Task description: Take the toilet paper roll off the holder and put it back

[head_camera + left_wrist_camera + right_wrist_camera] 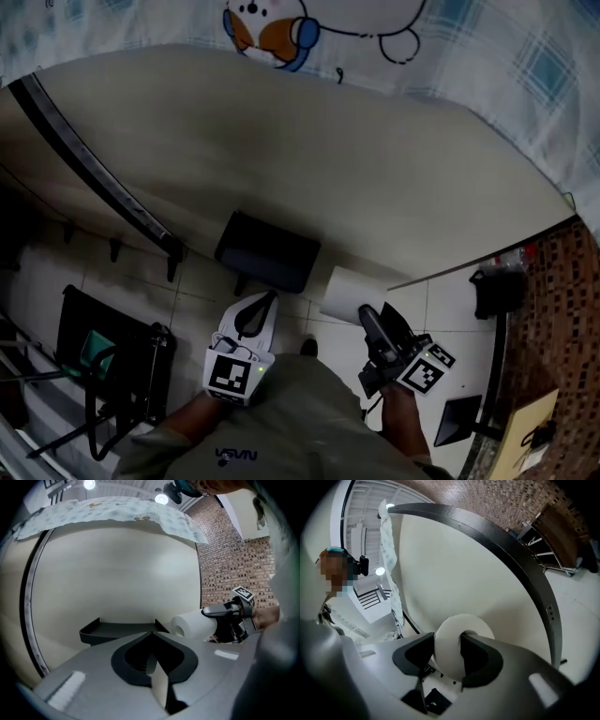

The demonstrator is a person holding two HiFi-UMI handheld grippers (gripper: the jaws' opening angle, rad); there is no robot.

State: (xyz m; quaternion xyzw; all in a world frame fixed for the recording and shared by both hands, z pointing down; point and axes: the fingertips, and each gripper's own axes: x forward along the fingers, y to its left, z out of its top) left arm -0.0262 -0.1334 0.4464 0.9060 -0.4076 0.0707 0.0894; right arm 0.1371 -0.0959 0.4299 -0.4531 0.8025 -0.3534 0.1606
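The white toilet paper roll (345,294) (193,624) (454,639) is off the holder and to its right, close to the cream wall. My right gripper (367,317) (216,613) (448,649) is shut on it: one jaw lies along the outside, the other reaches into the core. The black shelf-like holder (268,251) (117,630) is fixed to the wall and carries nothing. My left gripper (268,302) (153,635) is shut with nothing between its jaws, and its tip sits just below the holder's front edge.
A black curved rail (94,161) (525,559) runs down the cream wall. A patterned cloth (281,28) hangs over the wall's top. A black rack (103,356) stands at left on the tiled floor, and dark items (497,291) sit by the brick wall at right.
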